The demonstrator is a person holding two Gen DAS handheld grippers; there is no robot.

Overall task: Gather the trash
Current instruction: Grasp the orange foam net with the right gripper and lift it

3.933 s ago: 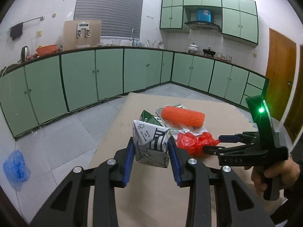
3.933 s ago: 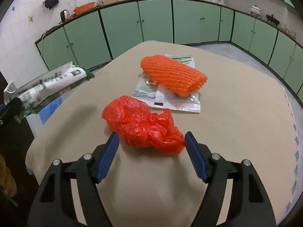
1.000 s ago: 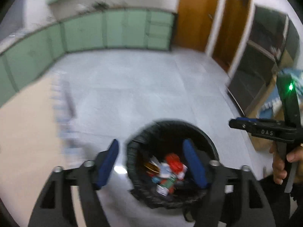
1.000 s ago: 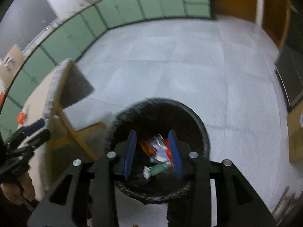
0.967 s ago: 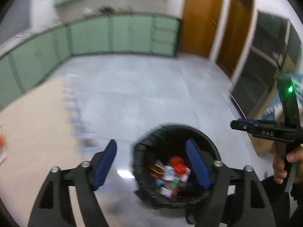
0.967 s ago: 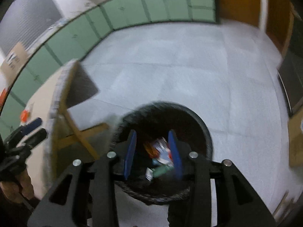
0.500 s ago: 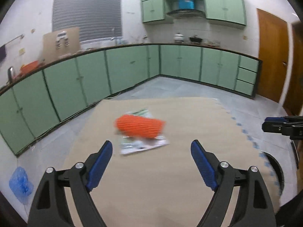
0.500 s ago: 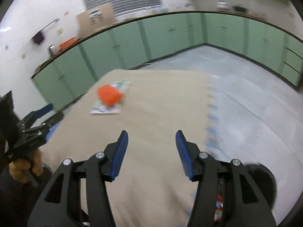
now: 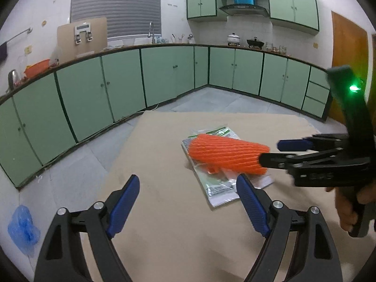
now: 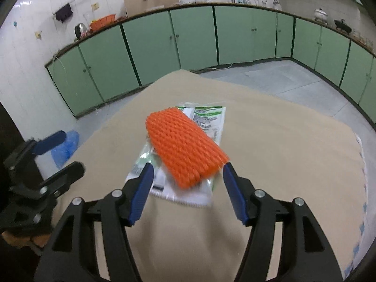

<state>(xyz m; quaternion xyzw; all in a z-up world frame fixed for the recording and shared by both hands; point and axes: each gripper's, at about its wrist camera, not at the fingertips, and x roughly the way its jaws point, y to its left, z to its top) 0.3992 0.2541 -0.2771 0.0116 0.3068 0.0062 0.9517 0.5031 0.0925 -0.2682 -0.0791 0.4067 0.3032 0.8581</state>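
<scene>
While both tools hang over the beige table (image 9: pixel 164 141), the orange foam net (image 10: pixel 185 145) lies on top of a clear printed wrapper (image 10: pixel 209 117) near the table's middle, w/ green cabinets (image 9: pixel 164 75) behind. Right gripper (image 10: pixel 188 185) has jaws spread, just been widening, nothing between the blue pads, w/ the net's near end just ahead of the tips. Left gripper (image 9: pixel 188 202) is spread wide & empty too, above bare tabletop, net & wrapper ahead to its right; a blue bag (image 9: pixel 22 228) sits on the floor at left.
</scene>
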